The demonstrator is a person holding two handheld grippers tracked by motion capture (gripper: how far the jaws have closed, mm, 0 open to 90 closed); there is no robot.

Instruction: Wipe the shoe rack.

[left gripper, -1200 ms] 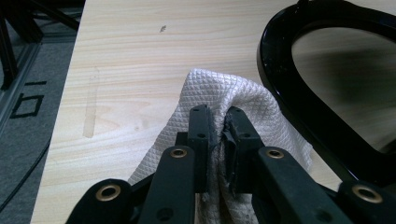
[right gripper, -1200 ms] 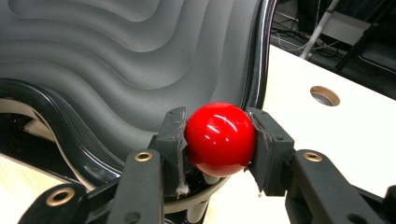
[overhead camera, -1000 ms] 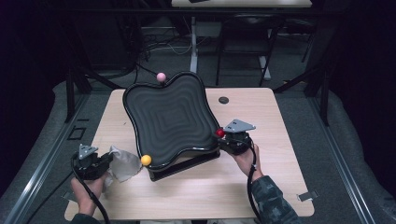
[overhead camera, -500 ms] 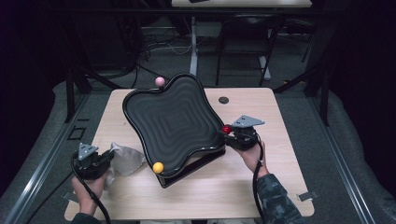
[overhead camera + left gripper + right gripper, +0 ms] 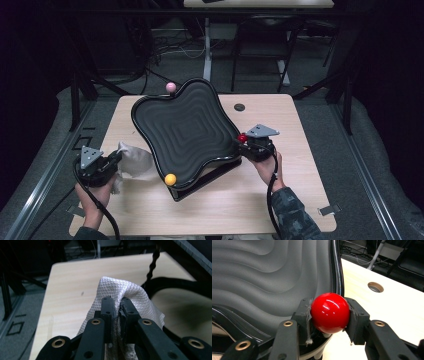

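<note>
A black wavy-rimmed tray (image 5: 182,132) with ridged inside is tilted up over the middle of the table. It carries a pink ball (image 5: 171,87) at its far edge, a yellow ball (image 5: 170,179) at its near corner and a red ball (image 5: 242,138) on its right side. My right gripper (image 5: 246,142) is shut on the red ball (image 5: 330,312), whose sides the pads press, right against the tray's rim (image 5: 336,270). At the near left my left gripper (image 5: 116,159) is shut on a white quilted cloth (image 5: 134,161), which bunches above the jaws (image 5: 117,293).
The light wooden table (image 5: 295,130) has a round cable hole (image 5: 239,107) at the far right. A black coiled cable (image 5: 152,261) hangs beyond the cloth. Dark floor, table legs and cables lie past the far edge. Bare tabletop lies along the near edge.
The tray has tipped further, its right side lifted by the right gripper and its near corner swung down-left. The yellow ball moved toward the near edge. The left gripper rose slightly with the cloth.
</note>
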